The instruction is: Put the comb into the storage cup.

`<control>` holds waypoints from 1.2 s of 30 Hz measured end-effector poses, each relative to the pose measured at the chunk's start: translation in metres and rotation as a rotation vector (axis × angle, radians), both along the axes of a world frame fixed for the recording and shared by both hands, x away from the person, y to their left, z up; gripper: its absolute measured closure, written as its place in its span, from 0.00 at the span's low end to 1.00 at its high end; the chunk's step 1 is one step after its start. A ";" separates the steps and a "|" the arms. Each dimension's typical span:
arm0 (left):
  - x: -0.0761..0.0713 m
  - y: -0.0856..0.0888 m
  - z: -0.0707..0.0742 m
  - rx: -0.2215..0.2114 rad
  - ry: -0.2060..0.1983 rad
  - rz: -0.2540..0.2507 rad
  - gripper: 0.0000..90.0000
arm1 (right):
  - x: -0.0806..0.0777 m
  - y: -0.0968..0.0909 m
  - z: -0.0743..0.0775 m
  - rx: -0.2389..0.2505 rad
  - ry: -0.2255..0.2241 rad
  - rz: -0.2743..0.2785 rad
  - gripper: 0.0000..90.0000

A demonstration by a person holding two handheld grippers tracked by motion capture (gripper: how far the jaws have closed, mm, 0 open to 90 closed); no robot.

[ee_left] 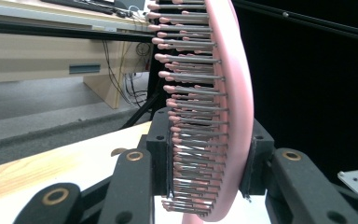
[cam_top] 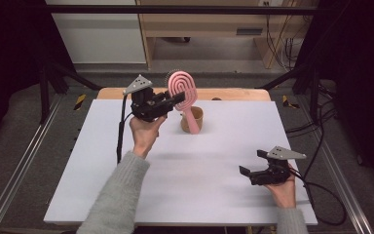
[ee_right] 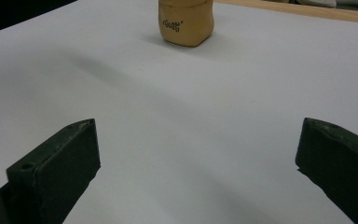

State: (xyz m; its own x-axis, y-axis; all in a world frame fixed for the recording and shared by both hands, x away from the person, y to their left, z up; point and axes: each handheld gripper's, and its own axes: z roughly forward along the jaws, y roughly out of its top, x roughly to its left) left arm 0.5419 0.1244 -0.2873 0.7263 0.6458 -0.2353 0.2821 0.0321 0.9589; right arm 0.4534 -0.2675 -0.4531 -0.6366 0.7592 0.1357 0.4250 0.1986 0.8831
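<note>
Here the left gripper [cam_top: 179, 99] clamps the pink hairbrush [cam_top: 182, 88] – handle in the tan cup [cam_top: 193, 122] – while the right gripper [cam_top: 252, 163] rests released on the counter [cam_top: 126, 161].

The left gripper [ee_left: 207, 163] is clamping a pink brush [ee_left: 228, 93] between its jaws. Its bristles [ee_left: 191, 88] are pointing toward nine o'clock, its head rising toward twelve.

Pink hairbrush [ee_left: 228, 93] top cut off by frame edge, tan cup [ee_right: 185, 21] rim cropped, its print unreadable
</note>
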 end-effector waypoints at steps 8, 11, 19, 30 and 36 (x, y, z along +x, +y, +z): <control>0.011 -0.005 0.003 0.008 0.003 0.006 0.70 | 0.000 0.000 -0.001 -0.005 0.000 0.003 0.00; 0.015 -0.006 0.003 0.010 0.007 0.011 0.70 | 0.000 0.000 0.000 -0.005 0.000 0.003 0.00; 0.025 -0.011 0.002 0.012 0.015 0.021 0.70 | 0.000 0.000 -0.001 -0.006 0.000 0.007 0.00; 0.034 -0.021 0.005 0.017 0.004 0.025 0.70 | 0.000 0.001 -0.001 -0.005 0.000 0.008 0.00; 0.041 -0.025 0.005 0.015 0.008 0.034 0.70 | 0.000 0.001 -0.001 -0.003 -0.002 0.010 0.00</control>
State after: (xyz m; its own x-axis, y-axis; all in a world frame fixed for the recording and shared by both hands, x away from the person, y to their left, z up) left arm 0.5833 0.0992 -0.2823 0.7017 0.6740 -0.2309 0.2887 0.0273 0.9570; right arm 0.4536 -0.2667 -0.4542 -0.6442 0.7534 0.1321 0.4211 0.2052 0.8835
